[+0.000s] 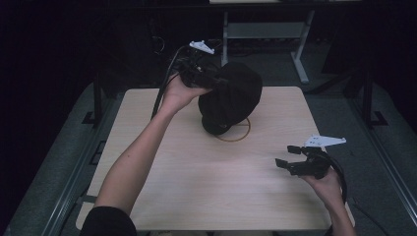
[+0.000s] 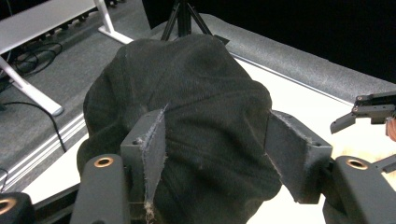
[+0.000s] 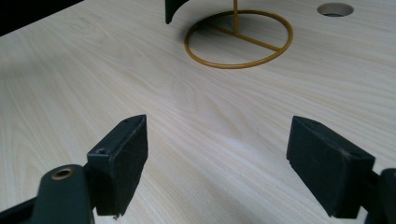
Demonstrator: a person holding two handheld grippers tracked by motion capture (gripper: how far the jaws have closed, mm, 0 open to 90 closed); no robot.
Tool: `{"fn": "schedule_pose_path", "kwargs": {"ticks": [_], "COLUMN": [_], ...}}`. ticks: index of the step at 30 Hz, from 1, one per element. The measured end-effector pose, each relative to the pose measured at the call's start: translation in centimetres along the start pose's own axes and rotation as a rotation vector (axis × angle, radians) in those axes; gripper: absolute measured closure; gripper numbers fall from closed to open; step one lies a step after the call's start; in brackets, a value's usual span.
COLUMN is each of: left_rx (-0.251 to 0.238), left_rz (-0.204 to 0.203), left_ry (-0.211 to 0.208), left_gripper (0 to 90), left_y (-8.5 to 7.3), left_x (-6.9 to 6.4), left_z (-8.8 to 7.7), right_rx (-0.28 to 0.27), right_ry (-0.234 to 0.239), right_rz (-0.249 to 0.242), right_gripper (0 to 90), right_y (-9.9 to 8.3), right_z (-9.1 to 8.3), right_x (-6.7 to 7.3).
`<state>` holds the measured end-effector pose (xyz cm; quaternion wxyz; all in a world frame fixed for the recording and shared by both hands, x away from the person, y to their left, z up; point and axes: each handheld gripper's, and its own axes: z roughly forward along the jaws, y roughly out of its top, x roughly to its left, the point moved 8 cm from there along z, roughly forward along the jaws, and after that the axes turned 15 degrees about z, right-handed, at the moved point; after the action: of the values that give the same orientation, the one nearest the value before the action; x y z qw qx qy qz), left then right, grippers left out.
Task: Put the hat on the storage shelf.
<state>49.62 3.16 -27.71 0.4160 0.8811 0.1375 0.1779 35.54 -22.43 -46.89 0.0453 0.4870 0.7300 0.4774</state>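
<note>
A pale wood-grain rectangular table [image 1: 196,187] stands on grey carpeted floor [image 1: 334,113] in a dark room. Beyond it, a white metal-legged desk frame [image 1: 265,32] rises from the gloom, with what may be black cables [image 2: 28,49] beneath it.

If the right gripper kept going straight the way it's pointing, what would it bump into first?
Probably the gold wire stand under the black cap. The right gripper points across bare table toward its ring base, though depth is hard to judge.
</note>
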Motion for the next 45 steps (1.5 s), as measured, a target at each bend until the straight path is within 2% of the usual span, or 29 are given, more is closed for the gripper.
{"fn": "schedule_pose_path", "kwargs": {"ticks": [16, 17, 19, 20, 30, 32, 45], "left_rx": [-0.005, 0.006, 0.001, -0.008, 0.005, 0.000, -0.011], "left_rz": [-0.018, -0.017, -0.019, -0.033, -0.051, -0.065, -0.083], "left_ry": [0.004, 0.004, 0.009, 0.013, 0.015, 0.015, 0.023], "left_gripper": [34.1, 33.9, 33.6, 33.6, 33.0, 32.5, 31.1], "left_y": [-2.6, -3.1, -3.3, -3.7, -6.1, -6.6, -9.5], "left_x": [-1.2, -1.3, -1.4, -1.5, -2.4, -2.6, -3.8], "left_z": [-1.2, -1.4, -1.6, -1.8, -2.9, -3.0, -3.5], "right_rx": [-0.013, -0.015, -0.015, -0.013, -0.014, -0.016, -0.010], "right_ry": [-0.008, -0.006, -0.005, -0.007, -0.007, -0.009, -0.013], "right_rz": [0.023, 0.024, 0.024, 0.019, 0.013, 0.014, 0.002], "right_gripper": [19.8, 19.8, 19.9, 19.9, 19.8, 19.9, 19.9], "right_y": [0.1, 0.1, 0.1, 0.1, 0.1, 0.1, 0.0], "right_z": [0.0, 0.0, 0.0, 0.1, 0.3, 0.3, 0.4], "right_x": [0.0, 0.1, 0.2, 0.2, 0.6, 0.8, 1.1]}}
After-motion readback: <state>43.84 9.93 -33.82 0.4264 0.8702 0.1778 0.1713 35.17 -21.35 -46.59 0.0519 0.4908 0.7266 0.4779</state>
